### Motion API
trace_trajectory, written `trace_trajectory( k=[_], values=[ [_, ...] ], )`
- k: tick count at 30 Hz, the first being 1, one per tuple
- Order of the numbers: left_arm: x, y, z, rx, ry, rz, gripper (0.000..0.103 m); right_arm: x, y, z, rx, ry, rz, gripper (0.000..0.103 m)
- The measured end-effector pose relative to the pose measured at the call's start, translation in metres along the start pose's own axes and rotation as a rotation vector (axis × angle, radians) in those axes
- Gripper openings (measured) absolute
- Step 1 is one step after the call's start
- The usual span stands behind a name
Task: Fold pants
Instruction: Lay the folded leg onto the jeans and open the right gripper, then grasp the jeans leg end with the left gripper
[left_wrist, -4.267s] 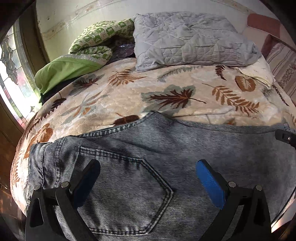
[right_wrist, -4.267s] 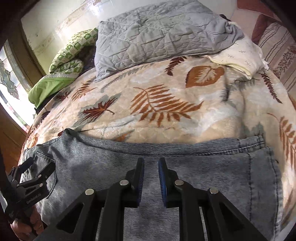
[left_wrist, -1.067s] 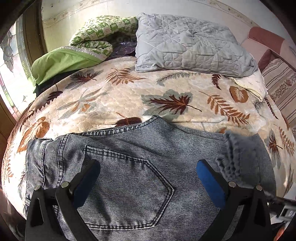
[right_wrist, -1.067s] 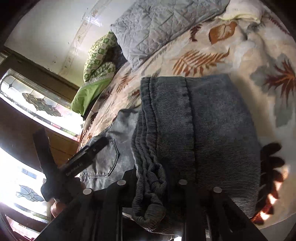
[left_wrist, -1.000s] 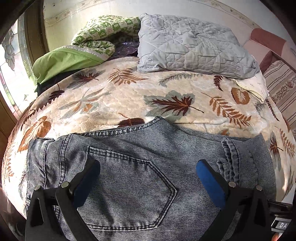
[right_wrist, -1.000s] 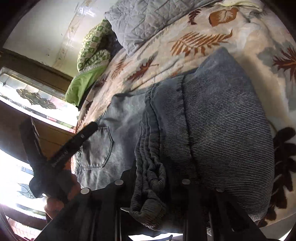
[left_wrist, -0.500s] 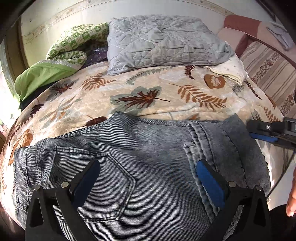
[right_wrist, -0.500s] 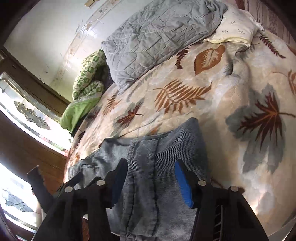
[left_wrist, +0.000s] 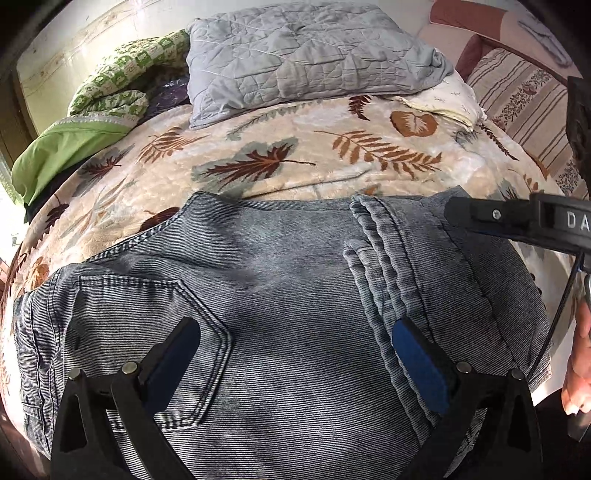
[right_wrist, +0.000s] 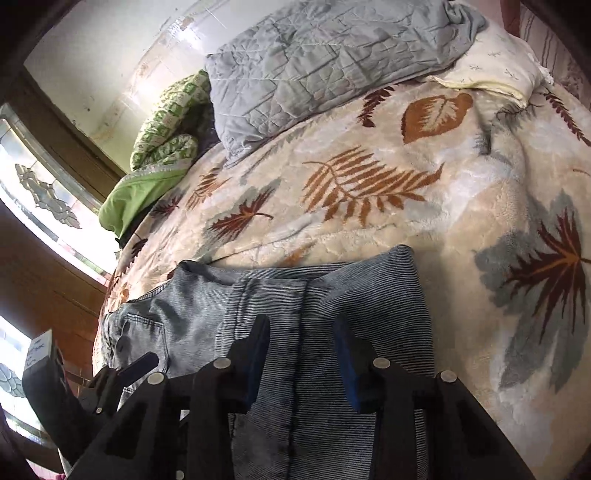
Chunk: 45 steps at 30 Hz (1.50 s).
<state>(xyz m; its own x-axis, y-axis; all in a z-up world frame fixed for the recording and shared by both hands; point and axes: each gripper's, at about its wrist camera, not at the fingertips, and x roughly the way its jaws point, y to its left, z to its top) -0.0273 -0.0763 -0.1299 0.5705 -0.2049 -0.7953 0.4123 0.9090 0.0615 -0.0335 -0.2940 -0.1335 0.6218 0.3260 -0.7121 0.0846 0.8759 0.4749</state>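
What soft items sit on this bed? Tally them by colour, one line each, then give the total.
Blue-grey: 1, the folded jeans
Grey: 1, the quilted pillow
Green: 1, the bundled green blanket
Cream: 2, the small cream pillow and the leaf-print blanket
Total: 5

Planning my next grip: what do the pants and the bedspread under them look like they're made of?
Pants: looks like washed grey-blue denim, matte; ribbed weave, double-stitched pocket and thick hems show. Bedspread: probably plush fleece; soft fuzzy nap with a slight sheen, printed with leaves.
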Motion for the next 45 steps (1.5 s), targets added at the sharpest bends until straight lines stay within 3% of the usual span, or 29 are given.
trace_trajectory(
  k=[5,9,11,15,22,24,26,28,31,34,38,40,45],
  values=[
    [-0.002,0.015,0.002,-0.038,-0.008,0.054,0.103,0.001,0.034,-0.009,-0.114,-0.024,0.000,0.039],
    [0.020,0.012,-0.007,-0.007,0.088,0.063,0.103,0.034,0.037,-0.018,-0.136,0.082,-0.084,0.040],
    [0.013,0.015,-0.006,-0.019,0.068,0.051,0.103,0.029,0.043,-0.018,-0.166,0.066,-0.088,0.040],
    [-0.006,0.032,0.000,-0.069,-0.001,0.076,0.103,0.016,0.041,-0.022,-0.155,0.061,-0.013,0.040],
    [-0.040,0.101,0.000,-0.244,-0.064,0.190,0.103,-0.010,0.056,-0.035,-0.278,0.026,0.047,0.040],
    [-0.053,0.133,-0.007,-0.343,-0.068,0.195,0.103,0.000,0.061,-0.041,-0.323,0.076,0.021,0.040],
    [-0.068,0.163,-0.018,-0.432,-0.070,0.207,0.103,0.021,0.063,-0.050,-0.366,0.182,-0.019,0.040],
    [-0.083,0.188,-0.031,-0.486,-0.079,0.251,0.103,0.021,0.071,-0.054,-0.426,0.164,-0.040,0.041],
    [-0.100,0.218,-0.047,-0.519,-0.068,0.342,0.103,0.019,0.069,-0.050,-0.350,0.181,0.039,0.042],
    [-0.108,0.241,-0.065,-0.558,-0.045,0.382,0.103,0.003,0.077,-0.047,-0.350,0.117,0.103,0.042],
    [-0.101,0.261,-0.091,-0.605,0.047,0.358,0.103,-0.024,0.087,-0.043,-0.341,-0.003,0.215,0.053],
    [-0.095,0.269,-0.102,-0.629,0.082,0.361,0.103,-0.033,0.091,-0.042,-0.343,-0.048,0.248,0.054],
    [-0.084,0.291,-0.130,-0.752,0.164,0.306,0.103,-0.043,0.101,-0.046,-0.346,-0.081,0.324,0.056]
  ],
)
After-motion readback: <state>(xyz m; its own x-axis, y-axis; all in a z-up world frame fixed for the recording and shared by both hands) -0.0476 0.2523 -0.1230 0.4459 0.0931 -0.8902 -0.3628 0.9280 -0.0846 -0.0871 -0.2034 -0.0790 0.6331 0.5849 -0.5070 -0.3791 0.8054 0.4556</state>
